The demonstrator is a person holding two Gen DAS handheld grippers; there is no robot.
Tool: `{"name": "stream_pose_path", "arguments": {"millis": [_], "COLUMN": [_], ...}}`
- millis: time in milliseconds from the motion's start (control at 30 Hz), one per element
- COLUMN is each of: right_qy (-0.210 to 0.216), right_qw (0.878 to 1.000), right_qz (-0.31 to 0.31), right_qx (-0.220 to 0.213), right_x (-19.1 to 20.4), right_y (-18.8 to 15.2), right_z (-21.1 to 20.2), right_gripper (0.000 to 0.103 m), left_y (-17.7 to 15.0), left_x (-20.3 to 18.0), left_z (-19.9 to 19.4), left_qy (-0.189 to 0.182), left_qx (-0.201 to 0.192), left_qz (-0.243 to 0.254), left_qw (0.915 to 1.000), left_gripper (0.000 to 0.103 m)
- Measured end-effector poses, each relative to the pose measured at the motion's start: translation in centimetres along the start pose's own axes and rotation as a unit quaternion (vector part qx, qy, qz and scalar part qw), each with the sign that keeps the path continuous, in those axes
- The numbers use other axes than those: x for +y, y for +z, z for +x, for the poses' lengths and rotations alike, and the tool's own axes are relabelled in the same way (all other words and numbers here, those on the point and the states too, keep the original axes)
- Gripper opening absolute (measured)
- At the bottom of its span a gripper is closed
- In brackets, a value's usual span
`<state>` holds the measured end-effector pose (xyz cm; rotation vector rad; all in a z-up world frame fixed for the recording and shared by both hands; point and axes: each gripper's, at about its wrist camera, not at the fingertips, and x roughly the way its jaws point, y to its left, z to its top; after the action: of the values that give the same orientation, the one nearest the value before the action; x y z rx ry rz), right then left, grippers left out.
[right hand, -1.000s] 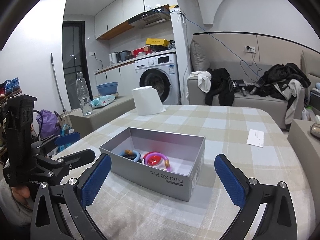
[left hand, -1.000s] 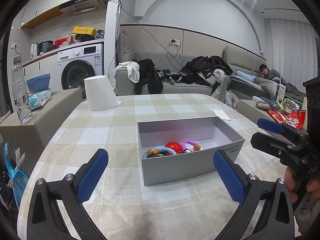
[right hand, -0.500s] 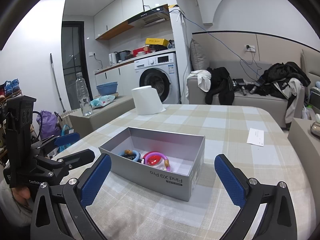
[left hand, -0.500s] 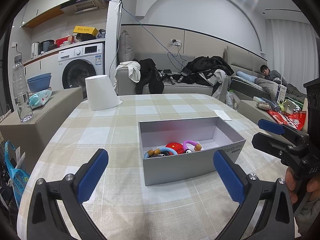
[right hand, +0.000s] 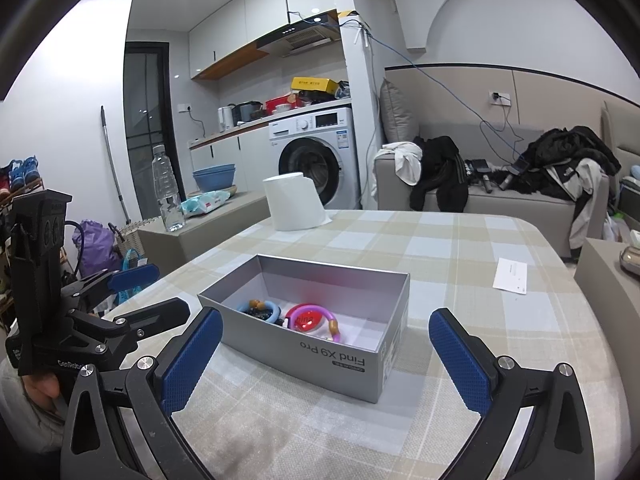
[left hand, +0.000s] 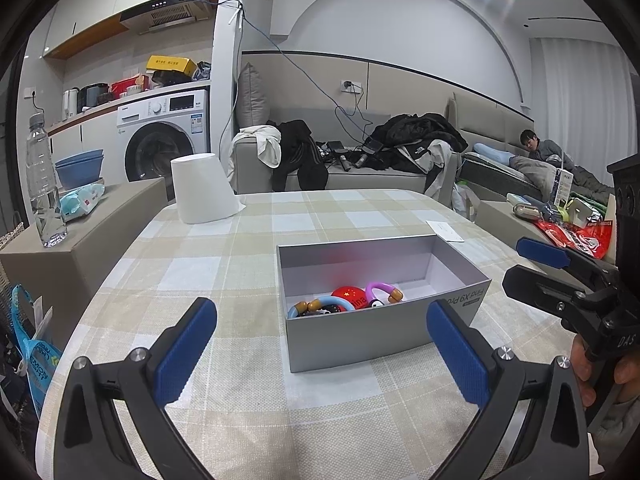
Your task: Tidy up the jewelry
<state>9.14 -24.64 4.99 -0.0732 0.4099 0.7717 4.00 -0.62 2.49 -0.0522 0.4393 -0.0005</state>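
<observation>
A grey open box [left hand: 360,336] [right hand: 320,364] sits on the checked tablecloth. Inside lie a blue bracelet with wooden ends [left hand: 320,305] [right hand: 258,310], a purple bracelet [left hand: 382,289] [right hand: 316,316] and a red round piece [left hand: 350,295]. My left gripper [left hand: 320,344] is open and empty, held just in front of the box. My right gripper [right hand: 326,354] is open and empty, also just short of the box; it shows at the right of the left wrist view [left hand: 560,272]. The left gripper shows at the left of the right wrist view [right hand: 132,296].
A white paper roll [left hand: 202,188] [right hand: 296,202] stands at the table's far left. A white card [left hand: 444,231] [right hand: 511,275] lies at the far right. A water bottle [left hand: 44,184] stands on a side cabinet. A sofa with clothes is behind.
</observation>
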Motion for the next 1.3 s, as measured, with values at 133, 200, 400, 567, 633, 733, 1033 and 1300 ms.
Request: {"name": "stream_pose_path", "arguments": {"millis": [133, 200, 400, 567, 633, 733, 1033, 1300], "right_qy": [0.0, 0.0, 0.0, -0.001, -0.001, -0.001, -0.003, -0.005], "right_qw": [1.0, 1.0, 1.0, 1.0, 1.0, 1.0, 1.0, 1.0], "right_qz": [0.0, 0.0, 0.0, 0.0, 0.0, -0.001, 0.0, 0.0], "right_qx": [0.001, 0.001, 0.001, 0.002, 0.002, 0.001, 0.001, 0.001], "right_x": [-0.03, -0.05, -0.16, -0.24, -0.25, -0.27, -0.37, -0.68], "right_y": [0.02, 0.03, 0.1, 0.19, 0.17, 0.2, 0.27, 0.3], "right_z": [0.02, -0.02, 0.07, 0.07, 0.02, 0.03, 0.0, -0.14], "right_gripper": [0.103, 0.103, 0.103, 0.103, 0.103, 0.103, 0.103, 0.103], "left_y": [0.01, 0.05, 0.02, 0.0, 0.03, 0.03, 0.0, 0.05], "left_x": [-0.16, -0.14, -0.15, -0.19, -0.18, -0.19, -0.2, -0.21], "left_z": [-0.06, -0.06, -0.09, -0.02, -0.04, -0.02, -0.02, -0.02], "left_qy": [0.0, 0.001, 0.001, 0.001, 0.001, 0.001, 0.001, 0.001], "left_qx": [-0.001, -0.001, -0.001, 0.0, 0.0, 0.0, 0.0, -0.001], "left_qz": [0.001, 0.001, 0.001, 0.001, 0.001, 0.001, 0.001, 0.001], "left_qw": [1.0, 1.0, 1.0, 1.0, 1.0, 1.0, 1.0, 1.0], "left_gripper": [0.102, 0.102, 0.102, 0.102, 0.102, 0.102, 0.102, 0.102]}}
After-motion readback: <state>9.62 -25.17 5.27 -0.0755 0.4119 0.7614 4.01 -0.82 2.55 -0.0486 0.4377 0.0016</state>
